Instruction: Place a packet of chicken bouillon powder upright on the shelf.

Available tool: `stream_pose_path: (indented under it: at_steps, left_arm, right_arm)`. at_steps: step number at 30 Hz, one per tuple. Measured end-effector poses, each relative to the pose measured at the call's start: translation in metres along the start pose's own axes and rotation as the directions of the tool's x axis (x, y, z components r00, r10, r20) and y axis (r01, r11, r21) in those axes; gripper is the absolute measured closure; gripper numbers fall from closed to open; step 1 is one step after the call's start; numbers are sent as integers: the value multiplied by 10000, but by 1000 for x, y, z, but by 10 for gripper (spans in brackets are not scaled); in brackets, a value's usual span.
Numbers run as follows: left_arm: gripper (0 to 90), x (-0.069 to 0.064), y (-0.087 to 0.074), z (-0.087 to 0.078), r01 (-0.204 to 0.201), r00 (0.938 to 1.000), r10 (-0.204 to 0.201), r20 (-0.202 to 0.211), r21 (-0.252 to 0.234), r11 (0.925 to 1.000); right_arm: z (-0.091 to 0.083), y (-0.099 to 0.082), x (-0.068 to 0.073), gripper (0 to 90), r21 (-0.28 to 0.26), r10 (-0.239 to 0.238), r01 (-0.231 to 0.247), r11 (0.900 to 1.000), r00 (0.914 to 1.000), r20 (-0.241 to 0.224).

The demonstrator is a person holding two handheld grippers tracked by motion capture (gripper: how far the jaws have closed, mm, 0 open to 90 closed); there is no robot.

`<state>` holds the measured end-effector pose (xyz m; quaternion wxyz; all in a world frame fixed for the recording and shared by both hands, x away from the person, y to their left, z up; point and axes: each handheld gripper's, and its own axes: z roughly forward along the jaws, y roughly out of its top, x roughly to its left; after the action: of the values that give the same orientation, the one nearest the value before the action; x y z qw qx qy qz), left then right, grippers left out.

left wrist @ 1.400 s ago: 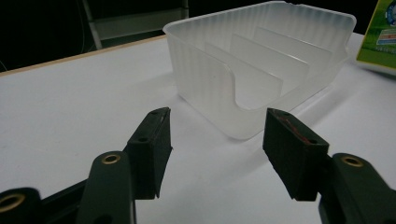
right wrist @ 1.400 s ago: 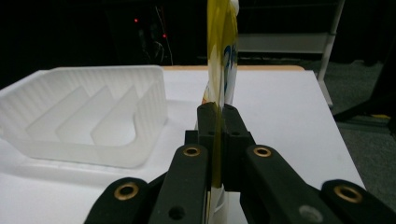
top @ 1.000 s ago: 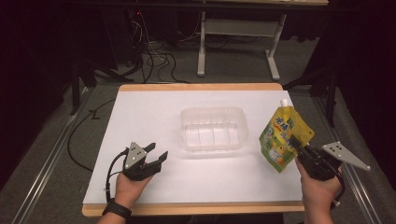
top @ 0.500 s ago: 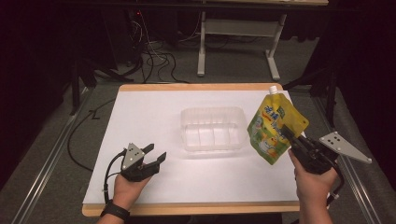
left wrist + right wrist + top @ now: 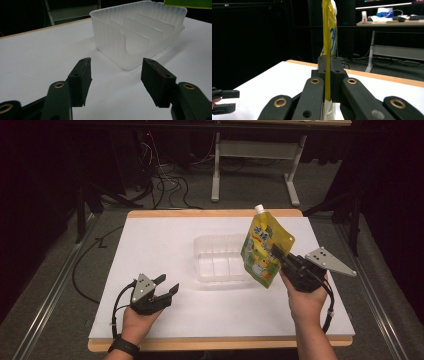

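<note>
A yellow spouted drink pouch (image 5: 264,249) with a white cap hangs in the air over the right end of a clear ribbed plastic tray (image 5: 220,257). My right gripper (image 5: 280,255) is shut on the pouch's edge; seen edge-on in the right gripper view, the pouch (image 5: 327,32) rises from between the closed jaws (image 5: 328,75). My left gripper (image 5: 165,289) rests near the table's front left, open and with nothing between its fingers. In the left gripper view the tray (image 5: 140,40), with its inner dividers, stands ahead of the spread jaws (image 5: 116,75).
The white table top (image 5: 165,245) has a wooden rim. Cables and a desk frame (image 5: 255,165) stand on the dark floor behind. A second desk with clutter (image 5: 387,17) is far off in the right gripper view.
My right gripper has carried the pouch left and upward, from beside the tray's right end to above it. The left gripper has not moved.
</note>
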<state>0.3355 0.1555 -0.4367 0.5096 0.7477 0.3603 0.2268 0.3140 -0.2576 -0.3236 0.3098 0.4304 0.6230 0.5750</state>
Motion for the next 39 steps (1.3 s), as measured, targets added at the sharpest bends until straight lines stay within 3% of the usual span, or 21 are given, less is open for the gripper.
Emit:
stream_pose_path:
  at_steps: [13, 22, 39]
  left_arm:
    - [420, 1, -1, 0, 12, 10000, -12, -18, 22, 10000]
    - [420, 0, -1, 1, -36, 10000, 36, 20, 73, 10000]
    - [422, 2, 0, -1, 112, 9999, -112, 86, -22, 9999]
  right_arm:
    - [50, -3, 16, 900, 64, -33, 34, 10000, 9999, -132]
    - [78, -7, 24, 900, 93, 261, -260, 9996, 9995, -170]
    - [120, -14, 35, 900, 349, 274, -287, 9990, 9989, 379]
